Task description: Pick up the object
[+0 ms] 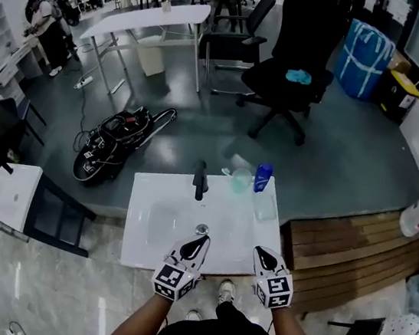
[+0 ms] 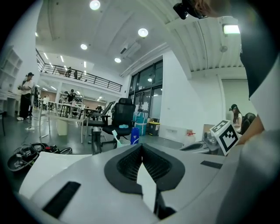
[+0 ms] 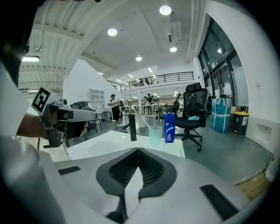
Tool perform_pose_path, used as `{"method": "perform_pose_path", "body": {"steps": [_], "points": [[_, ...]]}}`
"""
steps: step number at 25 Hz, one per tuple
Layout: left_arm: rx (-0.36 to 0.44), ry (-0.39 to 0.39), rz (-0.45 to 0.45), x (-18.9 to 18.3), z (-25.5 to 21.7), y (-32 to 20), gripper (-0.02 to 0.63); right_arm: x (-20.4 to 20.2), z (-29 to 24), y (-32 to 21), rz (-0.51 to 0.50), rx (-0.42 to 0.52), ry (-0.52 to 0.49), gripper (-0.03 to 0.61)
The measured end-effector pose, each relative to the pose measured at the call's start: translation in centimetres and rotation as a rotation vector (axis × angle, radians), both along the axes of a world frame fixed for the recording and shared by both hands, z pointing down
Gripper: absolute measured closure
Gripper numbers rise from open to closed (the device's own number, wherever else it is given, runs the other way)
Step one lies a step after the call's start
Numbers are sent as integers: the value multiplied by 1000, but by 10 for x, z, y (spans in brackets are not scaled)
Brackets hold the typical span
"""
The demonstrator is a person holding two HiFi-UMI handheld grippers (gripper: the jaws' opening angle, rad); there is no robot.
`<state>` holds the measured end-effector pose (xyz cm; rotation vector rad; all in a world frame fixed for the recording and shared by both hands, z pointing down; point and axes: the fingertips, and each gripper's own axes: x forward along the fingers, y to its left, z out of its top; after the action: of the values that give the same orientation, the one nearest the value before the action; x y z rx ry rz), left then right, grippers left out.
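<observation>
Blue and upright, the bottle point(image 1: 263, 177) is seen ahead of the clenched, empty right hand-held gripper point(image 1: 263, 254), which is nearer to it than the equally clenched left hand-held gripper point(image 1: 197, 243).

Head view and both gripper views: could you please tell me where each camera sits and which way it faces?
Head view: on the person's head, looking down at the sink; left gripper, right gripper, forearms and shoes show.
Left gripper view: on the left gripper, looking along its shut jaws to the faucet; right gripper shows.
Right gripper view: along its shut jaws over the sink; left gripper shows.
Shared: both gripper views see the blue bottle.
</observation>
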<state>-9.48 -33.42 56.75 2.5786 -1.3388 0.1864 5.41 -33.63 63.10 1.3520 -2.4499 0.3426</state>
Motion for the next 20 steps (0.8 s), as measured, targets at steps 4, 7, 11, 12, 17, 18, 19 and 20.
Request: {"method": "perform_pose_path", "body": {"steps": [4, 7, 11, 12, 17, 18, 19, 20], "points": [[-37, -36, 2, 6, 17, -4, 595, 7, 15, -8, 24, -24, 15, 558], [-41, -57, 7, 13, 28, -9, 595, 14, 21, -21, 49, -29, 24, 558], [-53, -61, -10, 14, 37, -17, 595, 19, 29, -36, 84, -38, 36, 558], [-58, -61, -12, 14, 39, -18, 595, 20, 32, -39, 90, -44, 38, 558], [-84, -44, -25, 14, 48, -24, 595, 25, 52, -57, 117, -104, 49, 476], [-90, -40, -30, 13, 50, -26, 595, 27, 56, -61, 127, -117, 50, 448], [-97, -38, -34, 13, 52, -27, 595, 30, 60, -66, 139, -129, 51, 411], [-103, -39, -36, 12, 54, -29, 595, 33, 64, -71, 151, -140, 53, 391]]}}
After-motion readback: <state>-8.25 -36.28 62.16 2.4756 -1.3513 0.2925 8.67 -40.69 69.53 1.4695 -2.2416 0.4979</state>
